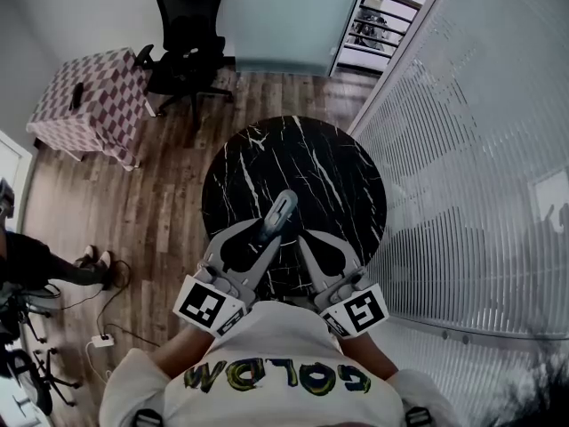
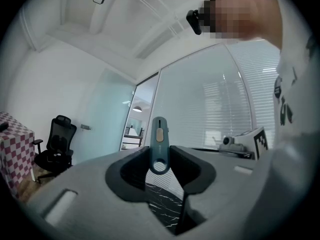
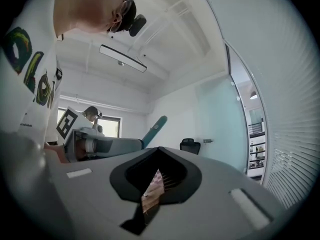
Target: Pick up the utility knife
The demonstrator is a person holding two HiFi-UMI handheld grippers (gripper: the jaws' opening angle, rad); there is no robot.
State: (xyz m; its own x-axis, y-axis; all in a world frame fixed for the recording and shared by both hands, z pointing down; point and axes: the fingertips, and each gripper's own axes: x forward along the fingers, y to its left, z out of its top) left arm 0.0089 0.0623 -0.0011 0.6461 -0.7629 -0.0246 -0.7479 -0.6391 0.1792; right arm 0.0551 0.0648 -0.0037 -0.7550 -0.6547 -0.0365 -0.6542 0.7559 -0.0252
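One utility knife [image 1: 277, 213] sits clamped in the fingers of the left gripper [image 1: 265, 237], above the table [image 1: 342, 163], pointing toward one o'clock (right gripper [image 1: 304, 241] clenched, empty), so lift steadily without loosening.

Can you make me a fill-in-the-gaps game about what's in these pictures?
1. The left gripper is pinching a teal ____.
2. The round table underneath is ____ with white veins.
3. The right gripper has its jaws together and holds ____.

Missing words: utility knife; black; nothing.
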